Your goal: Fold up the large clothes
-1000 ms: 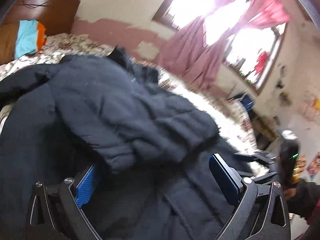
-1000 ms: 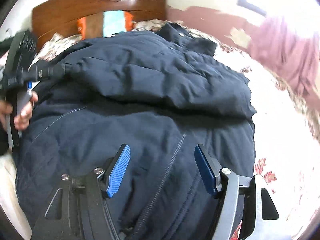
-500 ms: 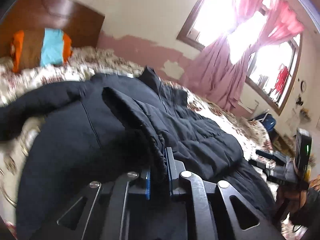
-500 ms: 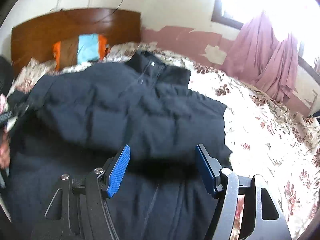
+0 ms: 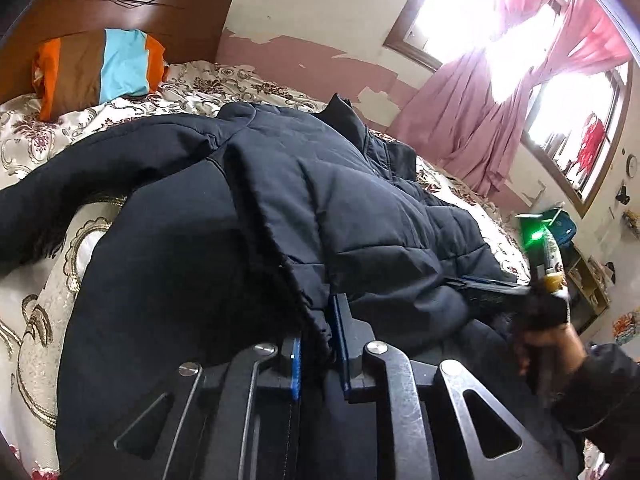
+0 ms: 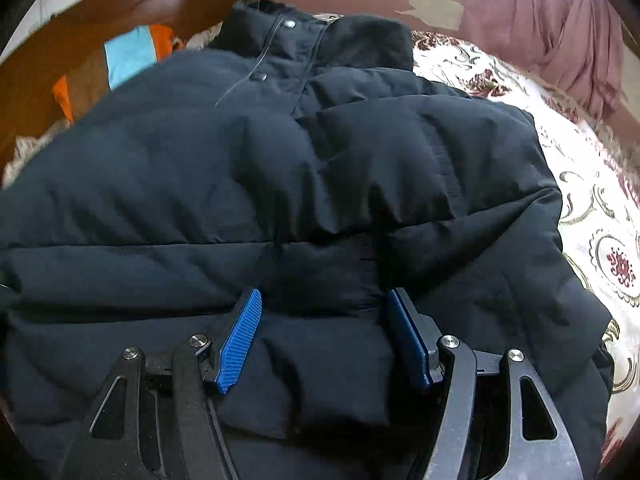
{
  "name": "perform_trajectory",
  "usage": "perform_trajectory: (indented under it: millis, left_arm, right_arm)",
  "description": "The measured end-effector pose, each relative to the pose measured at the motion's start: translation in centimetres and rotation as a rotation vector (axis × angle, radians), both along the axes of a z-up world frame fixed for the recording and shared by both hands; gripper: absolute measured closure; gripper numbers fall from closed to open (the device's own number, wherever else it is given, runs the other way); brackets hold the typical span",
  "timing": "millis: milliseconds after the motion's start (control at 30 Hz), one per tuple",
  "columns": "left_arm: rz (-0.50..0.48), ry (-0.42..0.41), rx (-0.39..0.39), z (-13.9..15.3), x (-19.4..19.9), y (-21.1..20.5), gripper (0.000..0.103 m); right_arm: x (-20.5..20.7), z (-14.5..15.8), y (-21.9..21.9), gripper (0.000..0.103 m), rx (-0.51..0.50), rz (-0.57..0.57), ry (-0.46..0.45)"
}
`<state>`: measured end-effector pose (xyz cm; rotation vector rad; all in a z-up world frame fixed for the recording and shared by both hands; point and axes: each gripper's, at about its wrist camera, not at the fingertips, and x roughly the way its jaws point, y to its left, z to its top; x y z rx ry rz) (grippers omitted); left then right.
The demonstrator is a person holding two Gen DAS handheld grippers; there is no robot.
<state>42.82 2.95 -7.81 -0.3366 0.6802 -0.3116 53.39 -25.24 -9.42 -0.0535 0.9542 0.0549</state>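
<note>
A large dark navy padded jacket (image 5: pixel 312 208) lies on a floral bedspread (image 5: pixel 36 264), its collar toward the headboard. My left gripper (image 5: pixel 318 344) is shut on the cuff of a sleeve that is folded across the jacket's front. The right gripper also shows in the left wrist view (image 5: pixel 492 292), low on the jacket at the right. In the right wrist view the jacket (image 6: pixel 280 168) fills the frame with its collar at the top. My right gripper (image 6: pixel 324 340) is open, its blue pads to either side of a fold of the padded fabric.
A wooden headboard (image 5: pixel 120 4) with an orange, brown and blue pillow (image 5: pixel 100 68) stands at the far end of the bed. Pink curtains (image 5: pixel 480 120) hang at a bright window on the right. Bedspread (image 6: pixel 600 208) shows to the right of the jacket.
My left gripper shut on the sleeve cuff and stays shut on it. My right gripper has moved forward and down onto the jacket and remains open.
</note>
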Motion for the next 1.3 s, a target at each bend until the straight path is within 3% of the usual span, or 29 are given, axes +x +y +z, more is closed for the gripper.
perform_trajectory:
  millis: [133, 233, 300, 367, 533, 733, 867, 1000, 1167, 1300]
  left_arm:
    - [-0.028, 0.0, -0.087, 0.0, -0.5, 1.1, 0.073]
    - [-0.001, -0.01, -0.139, 0.1, -1.3, 2.6, 0.048]
    - [0.024, -0.043, -0.207, 0.4, -2.0, 4.2, 0.018]
    - [0.074, -0.084, -0.279, 0.6, -2.9, 6.5, 0.012]
    - [0.246, -0.065, -0.333, 0.4, -4.0, 13.6, 0.011]
    - [0.557, -0.021, -0.365, -0.9, -5.6, 23.9, 0.011]
    - [0.699, 0.038, -0.5, -2.9, -6.8, 29.4, 0.011]
    - [0.737, 0.064, -0.634, -4.8, -7.0, 32.4, 0.011]
    - [0.721, 0.161, -0.676, -6.8, -4.9, 33.0, 0.011]
    - [0.694, 0.172, -0.664, -7.4, -2.9, 32.9, 0.011]
  right_arm:
    - [0.6, -1.2, 1.1, 0.042, -0.052, -0.004, 0.002]
    - [0.8, -1.7, 0.9, 0.039, -0.037, -0.014, -0.004]
    - [0.5, -1.4, 0.8, 0.034, -0.043, -0.025, -0.017]
    - [0.3, -1.3, 0.7, 0.032, -0.056, -0.037, -0.027]
    - [-1.2, 2.0, 1.8, 0.03, -0.109, -0.075, -0.075]
    - [-1.3, 8.1, 9.4, 0.026, -0.061, 0.106, -0.211]
    - [0.1, 9.5, 16.2, 0.026, -0.034, 0.233, -0.237]
    - [1.8, 9.2, 21.5, 0.026, -0.044, 0.293, -0.229]
    - [3.5, 7.7, 25.4, 0.026, -0.089, 0.286, -0.233]
    - [4.0, 6.5, 27.2, 0.026, -0.135, 0.307, -0.235]
